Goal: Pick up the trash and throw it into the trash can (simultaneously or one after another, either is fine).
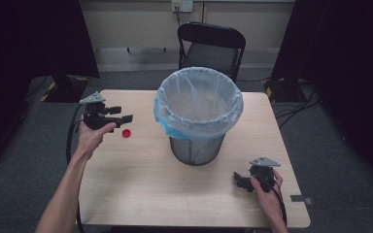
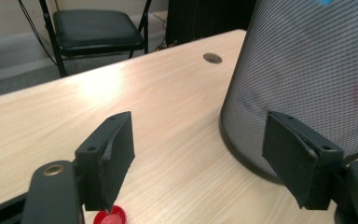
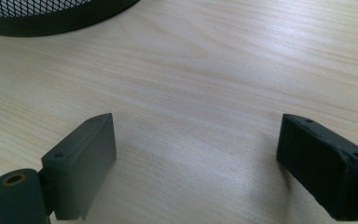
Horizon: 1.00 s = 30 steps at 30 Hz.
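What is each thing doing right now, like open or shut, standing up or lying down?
Left hand-held gripper: open, above the table, holding nothing.
Right hand-held gripper: open, holding nothing.
Red bottle cap: lying loose on the table.
Mesh wastebasket: upright, lined with a bag.
Folding chair: unfolded, unoccupied.

In the left gripper view the red cap [image 2: 111, 217] is cut by the bottom edge, and the bin [image 2: 307, 79] by the top and right edges.
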Available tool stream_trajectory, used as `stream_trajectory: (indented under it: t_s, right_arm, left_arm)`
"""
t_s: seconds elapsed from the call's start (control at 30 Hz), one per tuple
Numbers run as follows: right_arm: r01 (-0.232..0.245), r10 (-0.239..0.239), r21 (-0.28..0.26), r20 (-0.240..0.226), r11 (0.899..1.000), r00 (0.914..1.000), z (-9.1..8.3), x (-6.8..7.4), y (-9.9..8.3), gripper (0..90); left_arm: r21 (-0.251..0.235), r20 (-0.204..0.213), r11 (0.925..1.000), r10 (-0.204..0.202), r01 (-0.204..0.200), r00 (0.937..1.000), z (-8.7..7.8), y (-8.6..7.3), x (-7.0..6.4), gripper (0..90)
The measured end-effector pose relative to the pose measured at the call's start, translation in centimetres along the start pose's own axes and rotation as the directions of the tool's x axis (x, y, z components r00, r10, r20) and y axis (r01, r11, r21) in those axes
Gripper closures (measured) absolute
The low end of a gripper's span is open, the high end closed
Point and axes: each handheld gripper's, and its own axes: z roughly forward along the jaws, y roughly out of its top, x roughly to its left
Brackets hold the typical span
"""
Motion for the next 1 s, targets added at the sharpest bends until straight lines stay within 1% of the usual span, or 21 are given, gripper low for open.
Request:
stream_trajectory:
  t_s: [0.03,0.07,0.17,0.2,0.23,0.27,0.3,0.37,0.4,0.43,0.5,0.57,0.6,0.67,0.7,0.73,0.8,0.83,0.9,0.97,1.0]
  right_arm:
    - [0.0,0.0,0.0,0.0,1.0,1.0,0.0,0.0,0.0,10.8]
    - [0.0,0.0,0.0,0.0,1.0,1.0,0.0,0.0,0.0,10.8]
    - [0.0,0.0,0.0,0.0,1.0,1.0,0.0,0.0,0.0,10.8]
    - [0.0,0.0,0.0,0.0,1.0,1.0,0.0,0.0,0.0,10.8]
    - [0.0,0.0,0.0,0.0,1.0,1.0,0.0,0.0,0.0,10.8]
    - [0.0,0.0,0.0,0.0,1.0,1.0,0.0,0.0,0.0,10.8]
    - [0.0,0.0,0.0,0.0,1.0,1.0,0.0,0.0,0.0,10.8]
    - [0.0,0.0,0.0,0.0,1.0,1.0,0.0,0.0,0.0,10.8]
    - [0.0,0.0,0.0,0.0,1.0,1.0,0.0,0.0,0.0,10.8]
    - [0.0,0.0,0.0,0.0,1.0,1.0,0.0,0.0,0.0,10.8]
    - [0.0,0.0,0.0,0.0,1.0,1.0,0.0,0.0,0.0,10.8]
    - [0.0,0.0,0.0,0.0,1.0,1.0,0.0,0.0,0.0,10.8]
    - [0.0,0.0,0.0,0.0,1.0,1.0,0.0,0.0,0.0,10.8]
    - [0.0,0.0,0.0,0.0,1.0,1.0,0.0,0.0,0.0,10.8]
    - [0.0,0.0,0.0,0.0,1.0,1.0,0.0,0.0,0.0,10.8]
    - [0.0,0.0,0.0,0.0,1.0,1.0,0.0,0.0,0.0,10.8]
    - [0.0,0.0,0.0,0.0,1.0,1.0,0.0,0.0,0.0,10.8]
    - [0.0,0.0,0.0,0.0,1.0,1.0,0.0,0.0,0.0,10.8]
    - [0.0,0.0,0.0,0.0,1.0,1.0,0.0,0.0,0.0,10.8]
    - [0.0,0.0,0.0,0.0,1.0,1.0,0.0,0.0,0.0,10.8]
    - [0.0,0.0,0.0,0.0,1.0,1.0,0.0,0.0,0.0,10.8]
  left_arm:
    - [0.0,0.0,1.0,0.0,0.0,1.0,0.0,0.0,0.0,26.2]
    - [0.015,-0.003,0.9999,-0.006,0.006,1.0,0.4,-0.3,0.3,26.2]
    - [0.03,-0.013,0.9995,-0.006,0.006,0.9999,0.8,-0.6,0.5,26.6]
    - [0.014,-0.033,0.9999,-0.008,0.008,0.9994,0.9,-1.2,0.7,27.0]
    - [0.014,-0.033,0.9999,-0.008,0.008,0.9994,0.9,-1.2,0.7,27.8]
    - [0.03,-0.029,0.9993,-0.02,0.021,0.9994,1.2,-1.9,1.0,27.8]
    - [0.03,-0.029,0.9993,-0.02,0.021,0.9994,1.2,-1.9,1.0,27.8]
    - [0.066,-0.039,0.9975,-0.02,0.023,0.999,1.6,-2.4,1.3,27.8]
    - [0.069,-0.052,0.9975,-0.016,0.02,0.9985,1.7,-2.6,1.5,27.8]
    - [0.053,-0.068,0.9985,-0.013,0.017,0.9976,1.7,-2.8,1.5,27.8]
    - [0.068,-0.065,0.9974,-0.018,0.023,0.9977,2.0,-3.3,1.8,28.1]
    - [0.093,-0.083,0.9955,-0.009,0.017,0.9965,2.3,-3.8,2.2,28.8]
    - [0.107,-0.084,0.9935,-0.032,0.041,0.9959,2.6,-4.3,2.7,28.9]
    - [0.115,-0.089,0.9924,-0.034,0.044,0.9954,2.8,-4.4,2.9,28.9]
    - [0.126,-0.095,0.9911,-0.032,0.044,0.995,3.1,-4.6,3.0,29.0]
    - [0.146,-0.108,0.9888,-0.015,0.031,0.9941,3.4,-4.7,3.2,29.3]
    - [0.165,-0.124,0.9861,0.003,0.018,0.9923,3.9,-5.1,3.5,31.4]
    - [0.165,-0.124,0.9861,0.003,0.018,0.9923,3.9,-5.1,3.5,31.7]
    - [0.168,-0.128,0.9851,-0.016,0.038,0.9916,4.3,-5.5,3.9,31.8]
    - [0.182,-0.136,0.9817,-0.03,0.055,0.9902,4.7,-5.9,4.3,31.8]
    - [0.194,-0.133,0.9793,-0.03,0.056,0.9906,4.9,-6.1,4.5,31.8]
